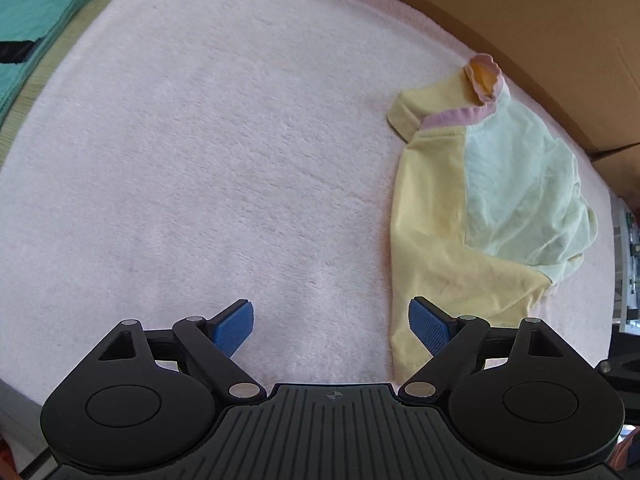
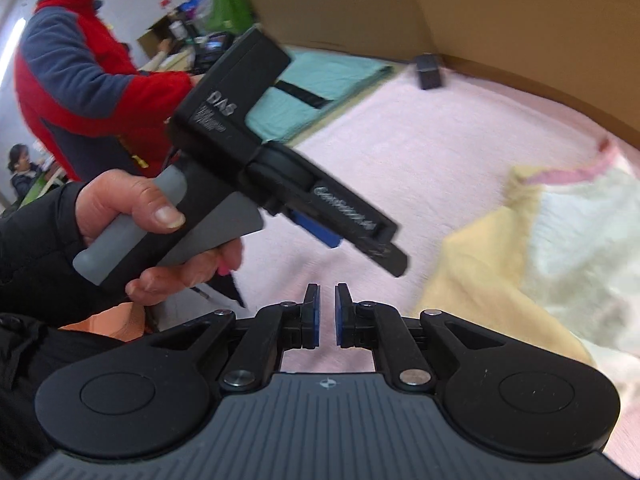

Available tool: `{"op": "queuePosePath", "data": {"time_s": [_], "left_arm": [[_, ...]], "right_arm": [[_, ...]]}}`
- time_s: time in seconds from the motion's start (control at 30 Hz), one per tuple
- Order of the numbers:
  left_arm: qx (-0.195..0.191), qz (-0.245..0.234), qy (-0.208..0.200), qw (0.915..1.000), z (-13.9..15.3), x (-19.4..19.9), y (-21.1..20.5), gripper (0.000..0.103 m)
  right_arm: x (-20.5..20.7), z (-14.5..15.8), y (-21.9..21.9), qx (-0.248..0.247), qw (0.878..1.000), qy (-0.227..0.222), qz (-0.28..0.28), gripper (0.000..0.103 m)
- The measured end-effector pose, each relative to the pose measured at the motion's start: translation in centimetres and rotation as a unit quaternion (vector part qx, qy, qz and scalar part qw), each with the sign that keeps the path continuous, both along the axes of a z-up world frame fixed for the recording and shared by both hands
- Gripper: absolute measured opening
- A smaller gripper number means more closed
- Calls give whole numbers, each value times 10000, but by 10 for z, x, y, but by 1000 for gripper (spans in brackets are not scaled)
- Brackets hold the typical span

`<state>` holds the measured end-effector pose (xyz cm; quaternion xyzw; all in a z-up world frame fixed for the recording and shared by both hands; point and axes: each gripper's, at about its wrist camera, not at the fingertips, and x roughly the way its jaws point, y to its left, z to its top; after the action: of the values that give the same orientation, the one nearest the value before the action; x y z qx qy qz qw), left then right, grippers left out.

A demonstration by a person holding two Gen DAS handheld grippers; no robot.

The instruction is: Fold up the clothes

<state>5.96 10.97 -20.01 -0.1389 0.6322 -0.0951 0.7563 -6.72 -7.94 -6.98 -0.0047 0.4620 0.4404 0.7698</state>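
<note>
Garment: a small yellow, mint and pink top (image 1: 476, 200) lies rumpled on the right side of the pink blanket (image 1: 224, 152), collar toward the far edge, hem toward the near edge; nothing holds it.
Left fingers: the blue pads (image 1: 236, 326) stand wide apart with only blanket between them; the right-hand pad sits just over the garment's near yellow corner.
Left gripper: left gripper (image 1: 332, 326) points steeply down at the blanket, probably lining up to take that near hem corner.
Right fingers: the pads (image 2: 313, 316) are nearly together with a thin gap, and grip nothing.
Right gripper: right gripper (image 2: 327, 316) hovers over bare blanket, the garment to its right; closed jaws suggest it is between grasps.
Hand: a hand (image 2: 140, 216) holds the left gripper's grey handle, seen from the right wrist view.
Surroundings: folded teal cloth (image 1: 48, 12) lies far left off the blanket, likely finished work; a small black box (image 2: 428, 70) sits at the far edge; cardboard wall (image 1: 540, 20) closes the back.
</note>
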Motion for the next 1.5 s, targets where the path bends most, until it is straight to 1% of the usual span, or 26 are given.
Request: {"op": "queuePosePath", "data": {"time_s": [0.1, 0.13, 0.2, 0.3, 0.33, 0.37, 0.4, 0.43, 0.47, 0.5, 0.53, 0.57, 0.67, 0.8, 0.9, 0.97, 1.03, 1.1, 1.17, 1.2, 1.3, 1.33, 1.37, 1.43, 1.5], "left_arm": [[-29, 54, 23, 10000, -9, 7, -13, 93], [6, 36, 9, 10000, -10, 9, -18, 94], [71, -87, -171, 9998, -8, 11, -26, 94], [117, -257, -259, 9993, -7, 14, -37, 91], [112, -328, -297, 9990, -6, 15, -41, 84], [103, -392, -333, 9986, -5, 15, -45, 71], [70, -445, -336, 9984, -4, 15, -48, 62], [-45, -459, -265, 9986, -5, 17, -49, 29], [-172, -468, -182, 9986, -7, 18, -49, 12], [-279, -448, -193, 9984, -7, 17, -50, 12], [-384, -424, -218, 9981, -7, 16, -50, 6], [-362, -439, -287, 9980, -5, 14, -52, 2], [-242, -482, -477, 9974, 5, 7, -55, 0], [-152, -371, -737, 9965, 23, 0, -49, 0], [-228, -261, -726, 9968, 32, 4, -41, 0], [-272, -247, -672, 9971, 33, 2, -37, 0], [-233, -297, -670, 9970, 34, 1, -41, 0], [-181, -357, -664, 9970, 32, 1, -49, 0], [-127, -435, -644, 9969, 26, 3, -55, 0], [-101, -474, -638, 9968, 25, 3, -58, 0], [-60, -558, -628, 9964, 23, 4, -61, 0], [-53, -566, -622, 9964, 22, 5, -61, 0], [-45, -573, -616, 9964, 21, 6, -62, 0], [-29, -571, -595, 9966, 20, 8, -62, 0], [-31, -571, -545, 9969, 16, 11, -62, 0]], "right_arm": [[-2, 2, -29, -117, 9990, 6, -434, 10], [-2, 2, -37, -151, 9981, -17, -596, 10], [-2, 4, -48, -186, 9958, -64, -889, 10], [-1, 7, -58, -172, 9918, -126, -1261, 10], [1, 7, -60, -158, 9904, -134, -1364, 10], [2, 6, -62, -146, 9892, -143, -1450, 11], [3, 6, -65, -135, 9879, -151, -1535, 11], [4, 5, -67, -123, 9867, -158, -1610, 11], [5, 5, -68, -114, 9860, -166, -1657, 11], [7, 5, -69, -110, 9854, -183, -1689, 12], [10, 5, -69, -107, 9848, -200, -1721, 12], [12, 5, -70, -104, 9842, -217, -1753, 12], [21, 7, -73, -127, 9825, -318, -1832, 12], [48, 8, -81, -379, 9784, -587, -1945, 12], [82, 7, -88, -641, 9763, -744, -1927, 12], [109, 4, -92, -713, 9767, -717, -1895, 12], [134, 2, -91, -736, 9763, -662, -1927, 12], [157, -3, -86, -824, 9759, -620, -1925, 20], [174, -9, -76, -947, 9750, -613, -1915, 44], [181, -12, -69, -957, 9756, -578, -1889, 46], [200, -20, -49, -944, 9766, -436, -1882, 47], [206, -23, -43, -986, 9758, -402, -1910, 49], [213, -26, -36, -1090, 9739, -402, -1948, 51], [225, -34, -23, -1356, 9699, -393, -1984, 51], [237, -44, -13, -1598, 9659, -287, -2016, 51]]}}
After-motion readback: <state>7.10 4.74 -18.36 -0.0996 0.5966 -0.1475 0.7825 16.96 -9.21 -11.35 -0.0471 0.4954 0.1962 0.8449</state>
